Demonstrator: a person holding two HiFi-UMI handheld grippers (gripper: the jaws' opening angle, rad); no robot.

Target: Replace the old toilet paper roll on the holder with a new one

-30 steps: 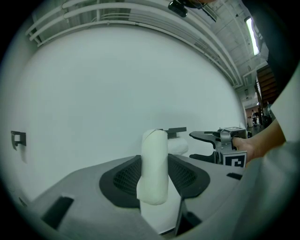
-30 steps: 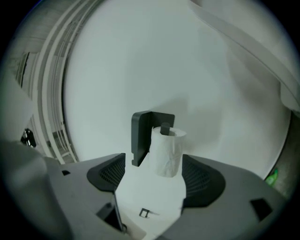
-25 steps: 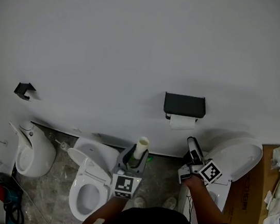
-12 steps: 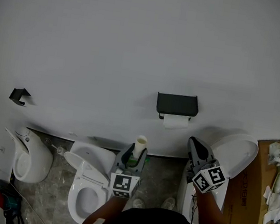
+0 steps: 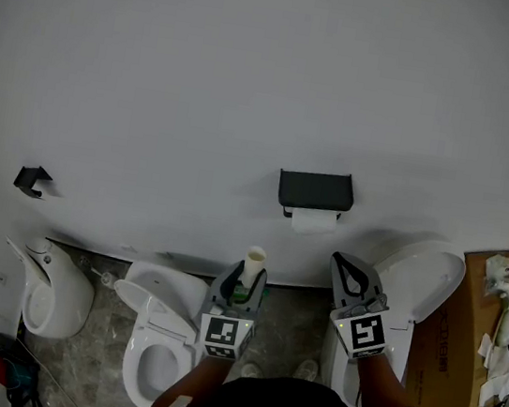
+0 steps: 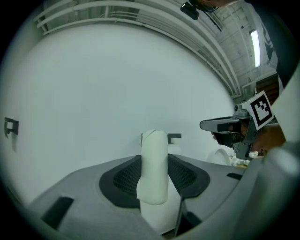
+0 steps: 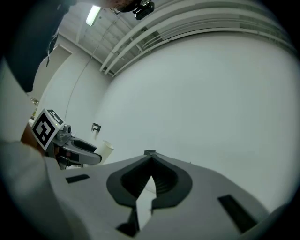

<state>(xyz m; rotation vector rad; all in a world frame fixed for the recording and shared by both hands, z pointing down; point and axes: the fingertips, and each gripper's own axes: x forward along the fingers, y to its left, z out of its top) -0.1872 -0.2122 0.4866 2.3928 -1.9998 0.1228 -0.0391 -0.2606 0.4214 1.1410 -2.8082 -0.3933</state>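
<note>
Toilet paper roll [image 5: 313, 221]: found seated on black wall holder [image 5: 315, 190], sheet hanging. Left gripper [image 5: 243, 280]: clamped on slim white tube [image 6: 153, 168], upright, well short of holder. Right gripper [image 5: 351, 267]: closed, empty, below holder. Judged incomplete; cannot tell which piece is the old one.

A: Your head view reads evenly lit but greyish. The wall [image 5: 255, 75] shows no glare, and there's a soft shadow under the holder [image 5: 315, 190].

B: In both your gripper views the ceiling tube [image 6: 255, 44] flares, the edges bow and blacken, and the nearest surfaces go soft.
</note>
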